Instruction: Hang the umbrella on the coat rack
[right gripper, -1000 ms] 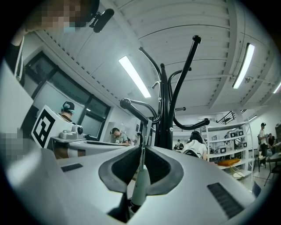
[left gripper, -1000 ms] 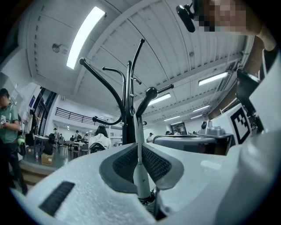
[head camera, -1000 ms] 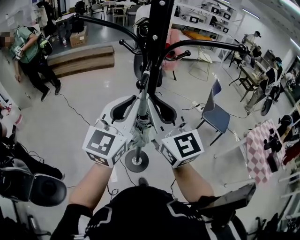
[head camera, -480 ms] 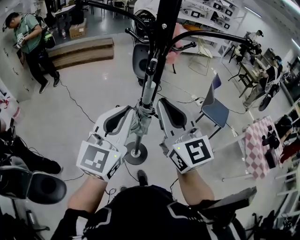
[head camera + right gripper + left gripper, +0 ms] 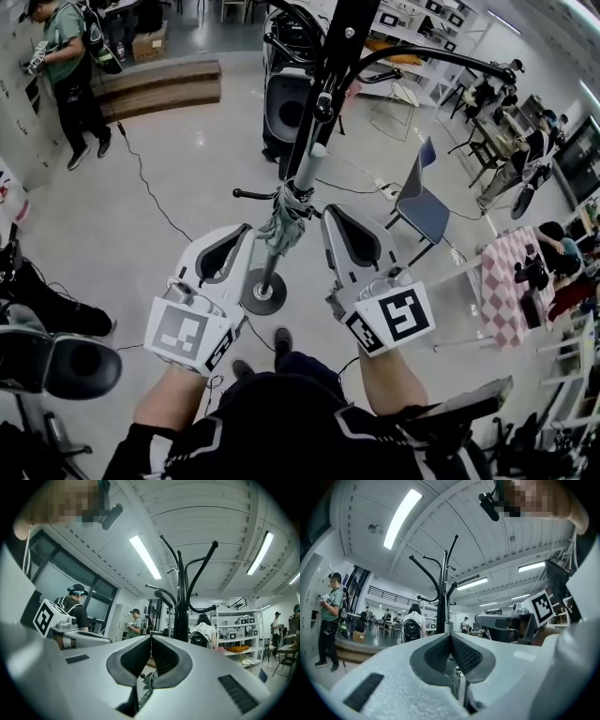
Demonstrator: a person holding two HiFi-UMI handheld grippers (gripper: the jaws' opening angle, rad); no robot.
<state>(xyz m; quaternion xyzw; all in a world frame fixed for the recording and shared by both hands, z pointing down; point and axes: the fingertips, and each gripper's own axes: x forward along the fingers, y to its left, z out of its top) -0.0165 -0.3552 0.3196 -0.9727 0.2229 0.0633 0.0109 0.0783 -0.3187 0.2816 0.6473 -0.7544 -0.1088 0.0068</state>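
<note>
Umbrella (image 5: 281, 223): hangs folded along the pole of the coat rack (image 5: 339, 52), grey handle uppermost, canopy end dropping into the gap between the two pairs of fingers, just past their tips. Seems hooked to the pole by its top end; cannot make out the catch itself from the head view.

Left gripper (image 5: 246, 228): fingers (image 5: 435, 656) pressed together tip to tip, nothing between the pads, umbrella just to their right and apparently untouched. Right gripper (image 5: 328, 212): fingers (image 5: 133, 660) likewise closed on nothing, a strip of folded fabric showing low through the opening behind the pads, umbrella just to their left.

On progress: looks as good as finished, with the umbrella hung, free of both grippers and carrying its own weight. Left to do, at most: draw both hands away and check the hold on the pole.

Around:
- Round base (image 5: 264, 292) of the rack on the floor, below and between the fingers.
- Blue chair (image 5: 424, 214) beyond the right fingers, off to their right.
- Wooden step (image 5: 159, 86) and a standing person (image 5: 67, 37) far beyond the left fingers, to their left.
- Person with a black backpack (image 5: 412, 627) past the rack, ahead of the fingers.
- Checked cloth (image 5: 511, 281) well off to the right.

In the way: nothing between fingers and rack but the umbrella, with the upper pegs (image 5: 214, 543) curving overhead, well above both tips.
</note>
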